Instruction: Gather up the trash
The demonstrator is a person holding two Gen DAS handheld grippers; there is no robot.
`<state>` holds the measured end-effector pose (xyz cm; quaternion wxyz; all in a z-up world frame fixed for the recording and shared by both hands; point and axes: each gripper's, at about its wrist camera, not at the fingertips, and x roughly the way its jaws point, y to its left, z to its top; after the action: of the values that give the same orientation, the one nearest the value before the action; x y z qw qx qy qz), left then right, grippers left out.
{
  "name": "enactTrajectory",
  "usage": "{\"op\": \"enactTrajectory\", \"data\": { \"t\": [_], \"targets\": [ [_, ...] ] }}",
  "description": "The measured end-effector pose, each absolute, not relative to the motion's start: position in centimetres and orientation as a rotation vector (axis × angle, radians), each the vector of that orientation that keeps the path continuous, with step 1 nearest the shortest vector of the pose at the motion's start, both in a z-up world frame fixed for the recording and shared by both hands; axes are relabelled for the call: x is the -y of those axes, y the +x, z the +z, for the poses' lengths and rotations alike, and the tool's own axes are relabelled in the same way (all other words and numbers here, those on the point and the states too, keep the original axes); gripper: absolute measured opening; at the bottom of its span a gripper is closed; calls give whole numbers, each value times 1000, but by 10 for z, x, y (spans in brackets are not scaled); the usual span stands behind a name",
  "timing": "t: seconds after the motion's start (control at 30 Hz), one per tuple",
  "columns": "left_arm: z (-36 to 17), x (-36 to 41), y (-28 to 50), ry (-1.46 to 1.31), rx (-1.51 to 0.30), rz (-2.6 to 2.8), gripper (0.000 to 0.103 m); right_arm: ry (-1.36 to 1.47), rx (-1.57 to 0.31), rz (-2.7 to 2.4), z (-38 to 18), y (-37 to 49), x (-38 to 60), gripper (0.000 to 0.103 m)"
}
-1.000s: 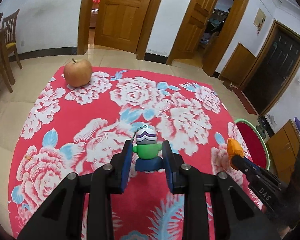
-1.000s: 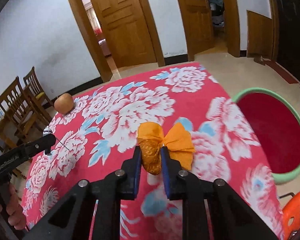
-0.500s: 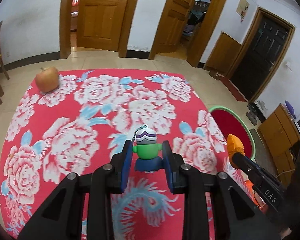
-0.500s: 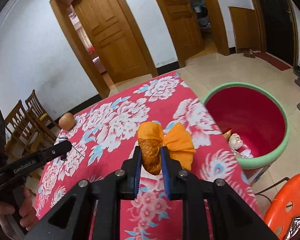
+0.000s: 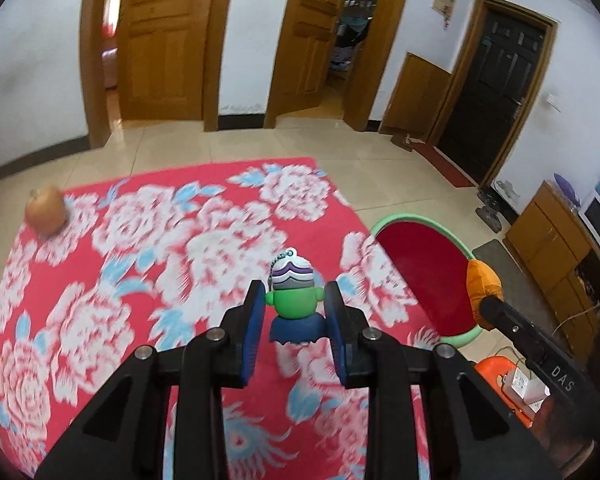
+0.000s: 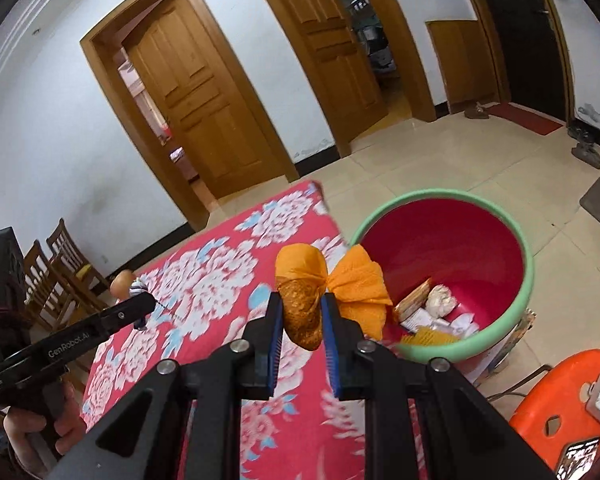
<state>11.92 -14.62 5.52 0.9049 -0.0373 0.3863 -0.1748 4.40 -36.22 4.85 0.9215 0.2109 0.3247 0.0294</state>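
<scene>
Two tongs, both loaded. Right tongs are clamped narrow on an orange mesh bundle, its brown lump pinched between the blue pads and its tied tail flaring toward the bin. Left tongs are closed on a small toy figure with a green body, striped cap and bead chain, gripped by its sides.

Landmark: red bin with green rim, standing on the floor just off the corner of the floral bench.

Step in hand, as judged: carry to the bin. The bundle hangs near the bin's rim on the bench side, apparently not yet over the opening. The figure is farther from the bin, above the bench.

Next move calls for: right tongs forward and across until the bundle is clear of the rim and over the opening, then spread the pads. The mesh may snag on the pads, so open wide. Left tongs follow.

Bin already holds scraps: wrappers and a pale crumpled wad.

An apple sits at the bench corner far from the bin; whether it counts as trash is unclear.

Hard to make out:
- bench pattern is motion-blurred in both views
- bin base is hidden by the bench edge
- orange stool beside the bin is cut off by the frame
- height of the bundle above the rim cannot be judged
</scene>
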Motion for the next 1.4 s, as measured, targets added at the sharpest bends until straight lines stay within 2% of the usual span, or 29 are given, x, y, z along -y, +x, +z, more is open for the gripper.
{"op": "enactTrajectory", "data": {
  "t": [0.53, 0.67, 0.73, 0.87, 1.0, 1.4],
  "targets": [
    [30, 227, 163, -38, -842, -523, 30, 481, -739, -112, 17, 85, 431, 24],
    [22, 237, 174, -34, -861, -528, 30, 478, -763, -132, 10, 93, 437, 28],
    [19, 241, 176, -37, -867, -531, 30, 478, -767, -126, 9, 94, 439, 39],
    [13, 252, 180, -21, -882, -539, 30, 478, -756, -126, 12, 92, 443, 45],
    [6, 264, 180, 4, -904, -535, 30, 503, -738, -158, 15, 84, 451, 56],
    [-9, 309, 176, 82, -934, -545, 30, 550, -700, -219, 22, 64, 480, 58]
  ]
}}
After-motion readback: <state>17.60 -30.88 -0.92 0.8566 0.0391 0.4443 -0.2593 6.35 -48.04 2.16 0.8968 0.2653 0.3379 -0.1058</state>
